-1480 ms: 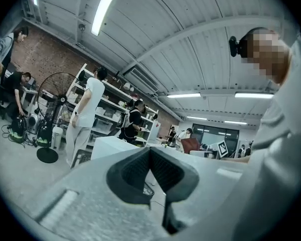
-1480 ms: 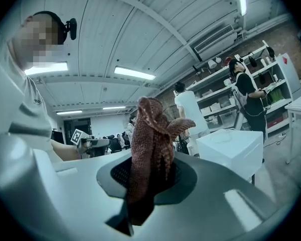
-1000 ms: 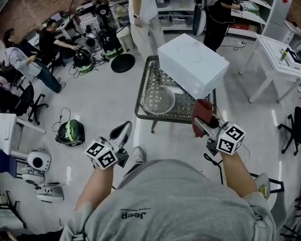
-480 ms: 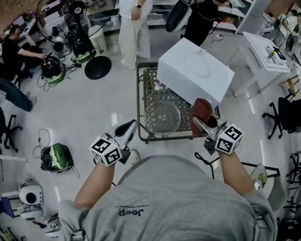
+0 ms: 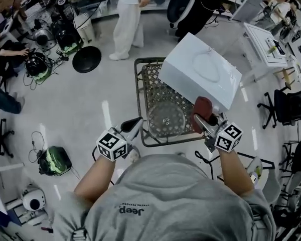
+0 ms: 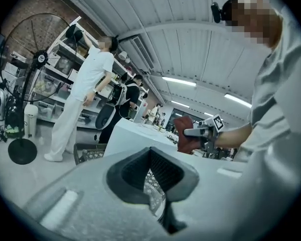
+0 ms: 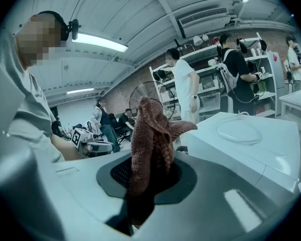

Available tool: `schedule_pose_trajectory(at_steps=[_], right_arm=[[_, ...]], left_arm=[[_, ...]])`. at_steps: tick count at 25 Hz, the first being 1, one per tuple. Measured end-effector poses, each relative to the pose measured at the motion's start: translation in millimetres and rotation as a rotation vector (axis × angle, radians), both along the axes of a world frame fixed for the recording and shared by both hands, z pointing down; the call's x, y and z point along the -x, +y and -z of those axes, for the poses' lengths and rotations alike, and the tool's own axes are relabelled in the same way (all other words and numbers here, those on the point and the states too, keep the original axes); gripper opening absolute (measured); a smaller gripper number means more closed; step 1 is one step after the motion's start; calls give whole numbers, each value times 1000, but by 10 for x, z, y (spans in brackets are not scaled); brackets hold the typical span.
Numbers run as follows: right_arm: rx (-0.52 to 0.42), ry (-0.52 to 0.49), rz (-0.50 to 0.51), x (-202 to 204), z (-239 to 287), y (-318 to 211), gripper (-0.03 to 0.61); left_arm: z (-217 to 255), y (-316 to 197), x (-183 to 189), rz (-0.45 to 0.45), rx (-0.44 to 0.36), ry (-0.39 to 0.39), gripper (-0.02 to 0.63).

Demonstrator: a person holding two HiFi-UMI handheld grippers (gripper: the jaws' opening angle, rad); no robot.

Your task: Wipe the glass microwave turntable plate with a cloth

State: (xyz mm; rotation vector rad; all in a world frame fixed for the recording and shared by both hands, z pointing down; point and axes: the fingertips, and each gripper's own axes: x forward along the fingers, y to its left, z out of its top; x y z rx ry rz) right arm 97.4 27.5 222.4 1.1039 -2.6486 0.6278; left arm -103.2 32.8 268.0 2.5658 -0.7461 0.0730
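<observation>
**Q:** State of the left gripper?
**A:** Released. Its jaws stand slightly apart with nothing between them. It hovers at the near left edge of the surface, apart from the plate.

**Q:** And the right gripper?
**A:** Clenched on the cloth. The dark red cloth stands up out of the jaws in a bunched fold, at the near right edge of the surface.

**Q:** Location of the plate?
**A:** It lies flat on the near half of the mesh-topped surface, between the two grippers. The cloth is beside its right rim; contact cannot be confirmed.

**Q:** What lies beyond it?
**A:** A white microwave sits on the far right part of the surface, with a cord looped on its top. Farther off, a person in white stands on the floor near a fan's round base.
</observation>
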Motion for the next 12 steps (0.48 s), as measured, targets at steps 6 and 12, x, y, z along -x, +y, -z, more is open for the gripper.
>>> schedule_pose_trajectory(at_steps=[6,12], right_arm=[[36,12,155,-69,-510,-438,75],[73,78,354,-44,-1488,-590,75]], left_arm=[[-702,-125,-311,48,60,-172,0],[-1608,-35,-533,150,165,-313,0]])
